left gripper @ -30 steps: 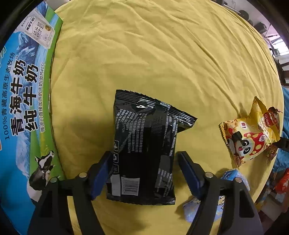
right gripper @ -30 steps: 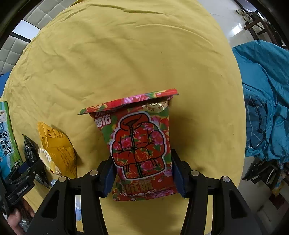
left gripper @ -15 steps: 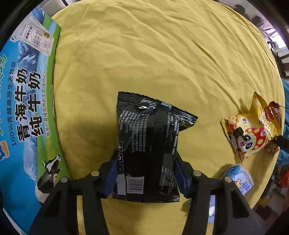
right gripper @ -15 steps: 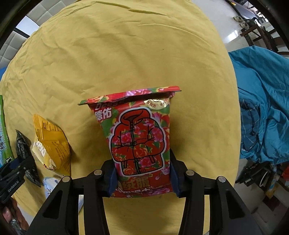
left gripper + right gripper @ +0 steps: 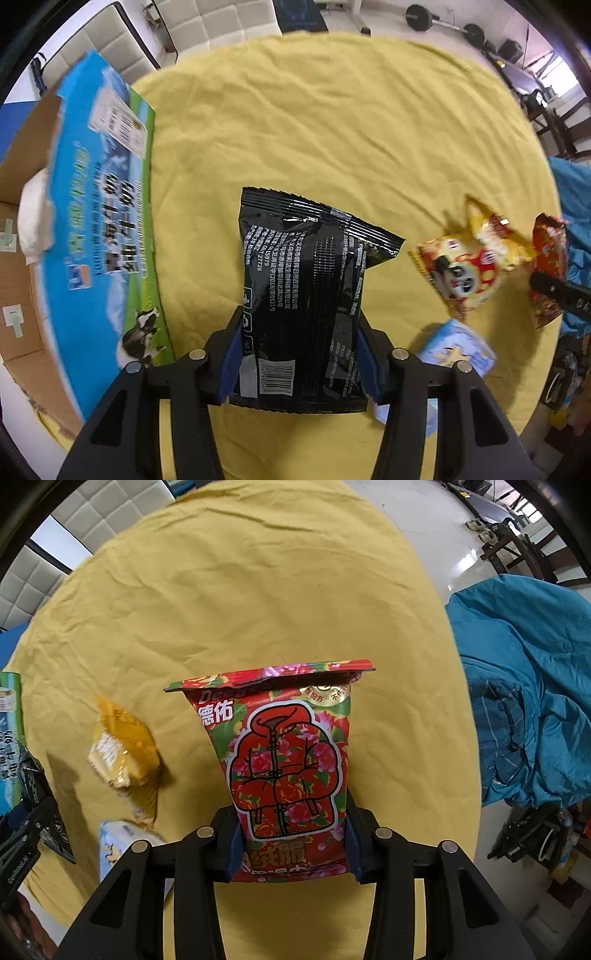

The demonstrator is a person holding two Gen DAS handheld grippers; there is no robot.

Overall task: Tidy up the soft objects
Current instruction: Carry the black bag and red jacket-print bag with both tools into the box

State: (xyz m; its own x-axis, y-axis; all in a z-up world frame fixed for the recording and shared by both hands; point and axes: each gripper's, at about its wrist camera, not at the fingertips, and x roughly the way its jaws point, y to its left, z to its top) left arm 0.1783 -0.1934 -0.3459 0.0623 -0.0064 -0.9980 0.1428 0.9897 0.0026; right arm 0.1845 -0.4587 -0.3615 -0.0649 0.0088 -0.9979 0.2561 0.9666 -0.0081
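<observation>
My left gripper [image 5: 300, 350] is shut on a black snack pack [image 5: 306, 295] and holds it above the yellow cloth [image 5: 314, 129]. My right gripper [image 5: 291, 838] is shut on a red flowered pack [image 5: 288, 760] with a jacket drawing, lifted off the cloth [image 5: 240, 590]. The red pack also shows at the right edge of the left wrist view [image 5: 550, 254]. The black pack and left gripper show at the left edge of the right wrist view [image 5: 33, 805].
An open cardboard milk box [image 5: 96, 229] stands at the left, a white bundle [image 5: 35, 214] inside it. A yellow panda snack bag [image 5: 465, 266] and a pale blue tissue pack [image 5: 458, 354] lie between the grippers. A blue garment [image 5: 528, 686] lies at the right.
My left gripper closed on the black pack and lifted it; the box interior came into view. My right gripper rose with the red pack held.
</observation>
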